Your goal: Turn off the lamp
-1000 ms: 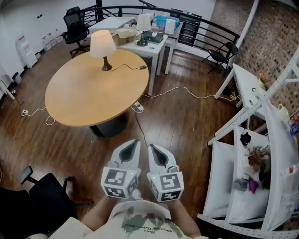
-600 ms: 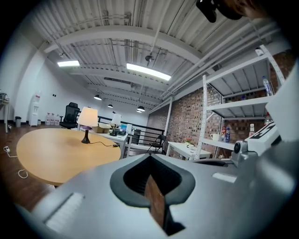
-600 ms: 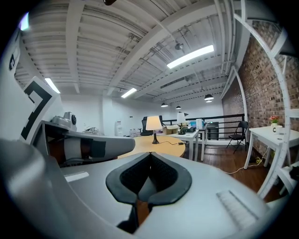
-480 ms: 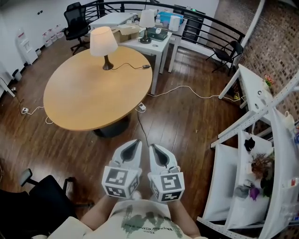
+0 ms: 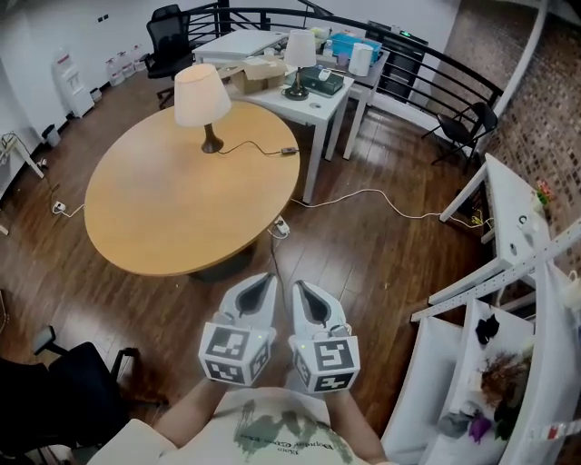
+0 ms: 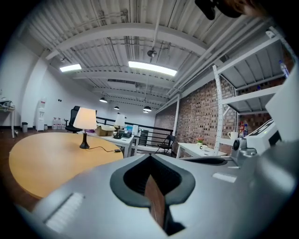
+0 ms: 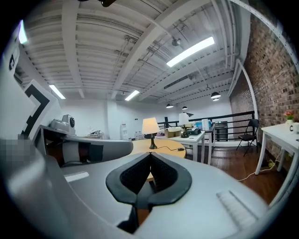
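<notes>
Currently, the jaws of the left gripper (image 5: 260, 281) and right gripper (image 5: 302, 292) are pressed together, empty. The lamp (image 5: 201, 100) stands lit on the table (image 5: 163, 209), at 11 o'clock from them, well apart.

An open-plan loft office is indicated: beyond the round wooden table (image 5: 163, 213), white desks (image 5: 289, 103) and a swivel chair (image 5: 169, 20) are seen; right of it, a brick wall (image 5: 549, 77).

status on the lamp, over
Left gripper and right gripper shut, empty, side by side. Lamp looks lit, far side of round table, not yet within reach. Table lies between; second lamp on white desk behind.
</notes>
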Available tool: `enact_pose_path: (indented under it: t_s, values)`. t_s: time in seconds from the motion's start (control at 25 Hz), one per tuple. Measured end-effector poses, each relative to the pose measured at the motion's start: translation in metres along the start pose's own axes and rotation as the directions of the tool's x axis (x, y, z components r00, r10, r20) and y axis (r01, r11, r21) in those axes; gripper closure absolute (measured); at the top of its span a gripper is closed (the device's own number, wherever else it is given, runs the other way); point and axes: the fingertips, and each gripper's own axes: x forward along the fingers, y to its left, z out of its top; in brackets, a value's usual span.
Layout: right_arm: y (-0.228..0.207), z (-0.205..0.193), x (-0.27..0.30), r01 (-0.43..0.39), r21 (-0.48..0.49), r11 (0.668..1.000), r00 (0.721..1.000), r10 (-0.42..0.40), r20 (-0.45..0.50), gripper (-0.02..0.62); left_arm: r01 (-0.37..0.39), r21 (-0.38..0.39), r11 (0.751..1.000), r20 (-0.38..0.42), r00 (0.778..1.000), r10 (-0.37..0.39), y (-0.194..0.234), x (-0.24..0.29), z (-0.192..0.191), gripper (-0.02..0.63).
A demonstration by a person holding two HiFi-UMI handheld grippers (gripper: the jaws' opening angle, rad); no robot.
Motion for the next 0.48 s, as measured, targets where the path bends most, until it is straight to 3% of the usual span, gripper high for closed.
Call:
enact_pose_path:
  t_s: [0.48]
  values:
    - [-0.116, 0.033, 0.046, -0.085, -0.014, 0.996, 0.996, 0.085, 0.006, 0.595, -0.085, -0.011, 0.996, 0.0, 0.996, 0.085, -0.031, 0.122, 0.022, 0.606]
